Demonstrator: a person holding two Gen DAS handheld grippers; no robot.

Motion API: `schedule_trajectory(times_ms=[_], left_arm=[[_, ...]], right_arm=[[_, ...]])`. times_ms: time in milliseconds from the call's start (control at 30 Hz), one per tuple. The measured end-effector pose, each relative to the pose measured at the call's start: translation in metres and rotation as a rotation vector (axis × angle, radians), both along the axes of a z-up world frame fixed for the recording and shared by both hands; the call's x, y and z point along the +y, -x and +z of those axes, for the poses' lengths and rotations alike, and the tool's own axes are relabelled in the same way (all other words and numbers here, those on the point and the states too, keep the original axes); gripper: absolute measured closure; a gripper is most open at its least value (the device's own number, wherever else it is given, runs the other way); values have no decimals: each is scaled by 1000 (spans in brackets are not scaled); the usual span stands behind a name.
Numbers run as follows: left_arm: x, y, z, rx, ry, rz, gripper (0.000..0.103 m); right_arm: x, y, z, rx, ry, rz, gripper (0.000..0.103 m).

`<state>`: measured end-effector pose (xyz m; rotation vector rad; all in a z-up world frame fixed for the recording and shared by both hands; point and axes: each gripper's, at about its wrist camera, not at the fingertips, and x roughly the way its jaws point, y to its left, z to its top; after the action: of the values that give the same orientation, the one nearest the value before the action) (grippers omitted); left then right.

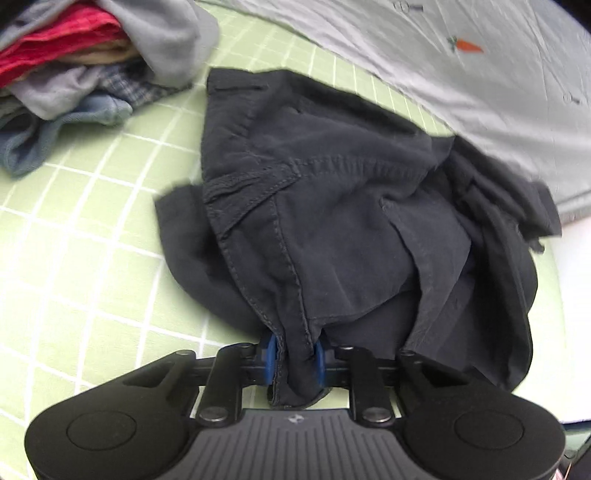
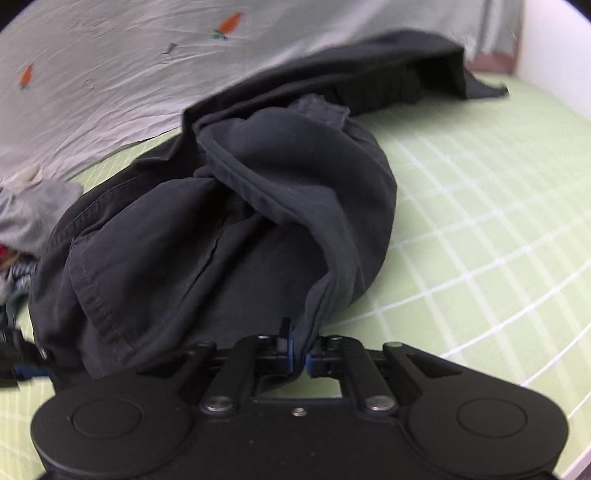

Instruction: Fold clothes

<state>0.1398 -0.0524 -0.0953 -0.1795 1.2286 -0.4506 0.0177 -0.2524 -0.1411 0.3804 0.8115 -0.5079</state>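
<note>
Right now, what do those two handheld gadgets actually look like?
Both are matte black. The left gripper has a ribbed grey deck with a small logo, round end caps and silver pivot bolts. The right gripper looks alike, with a smooth deck. Jaws are blue-padded.

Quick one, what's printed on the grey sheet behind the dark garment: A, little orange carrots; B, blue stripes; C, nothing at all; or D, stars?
A: small orange carrots with green tops dot the grey sheet that lies behind the dark garment; one also shows in the left wrist view.
</note>
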Motion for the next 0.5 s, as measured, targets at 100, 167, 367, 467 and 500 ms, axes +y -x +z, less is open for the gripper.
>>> schedule_trajectory(times_ms=[100,167,367,467,500], left_arm=[[6,0,9,-21,6,51,82],[11,0,15,-38,4,87,85],[27,-7,22,-83,-117,251,86],[23,3,14,-70,-157,263,80],[20,7,11,-68,-187,273,79]], right_arm=[[-12,11,16,0,117,42,98],[-30,21,25,17,200,33,98],[-129,59,46,107,463,-33,99],[-157,63,54,124,545,24,84],[-161,61,51,137,542,32,76]])
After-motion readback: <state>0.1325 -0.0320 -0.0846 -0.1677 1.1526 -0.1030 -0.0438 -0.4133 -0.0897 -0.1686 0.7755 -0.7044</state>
